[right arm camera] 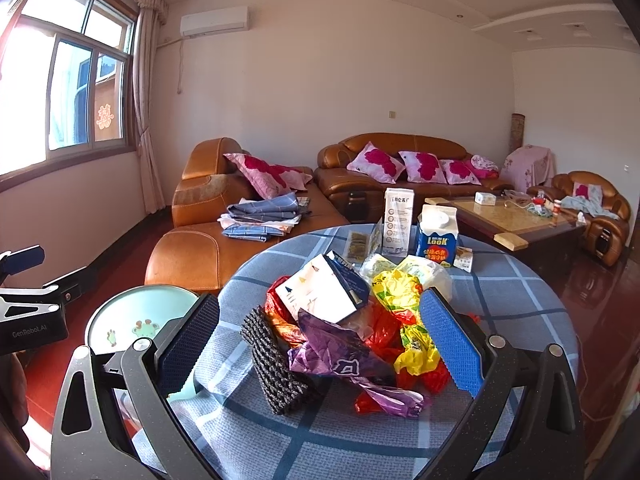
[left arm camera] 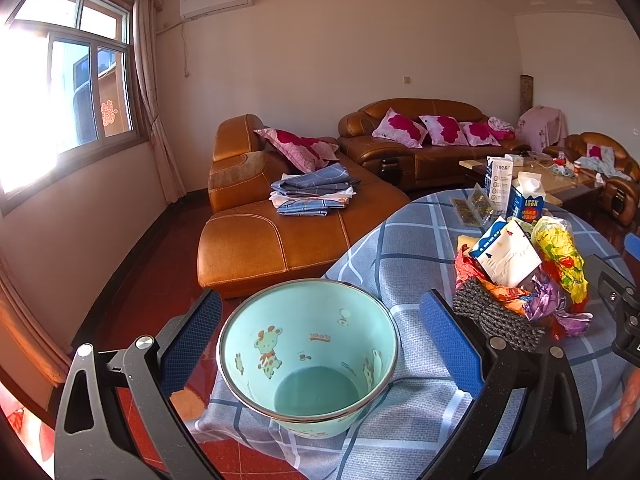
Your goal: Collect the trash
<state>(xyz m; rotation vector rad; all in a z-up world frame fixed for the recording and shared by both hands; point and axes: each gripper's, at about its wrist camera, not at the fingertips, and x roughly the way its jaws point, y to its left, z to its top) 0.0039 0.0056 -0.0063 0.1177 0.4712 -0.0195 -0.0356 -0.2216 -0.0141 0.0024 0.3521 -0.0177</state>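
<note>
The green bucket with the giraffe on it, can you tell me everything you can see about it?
The bucket is pale mint green with a thin metal-looking rim and cartoon animals, a giraffe among them, printed inside. It looks empty, its bare bottom showing. It stands upright at the edge of the round table, against the checked blue cloth, between the open fingers of the left gripper, which do not seem to touch it. Its base is hidden.

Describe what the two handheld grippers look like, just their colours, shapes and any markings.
Both match: the left gripper and right gripper have dark speckled-grey linkage arms with triangular cut-outs and round silver pivot bolts. Each finger carries a flat blue pad with a fine dotted texture. In the right wrist view, the left gripper's black body reads "GenRobot.AI" in white. No cables or sleeves show.
</note>
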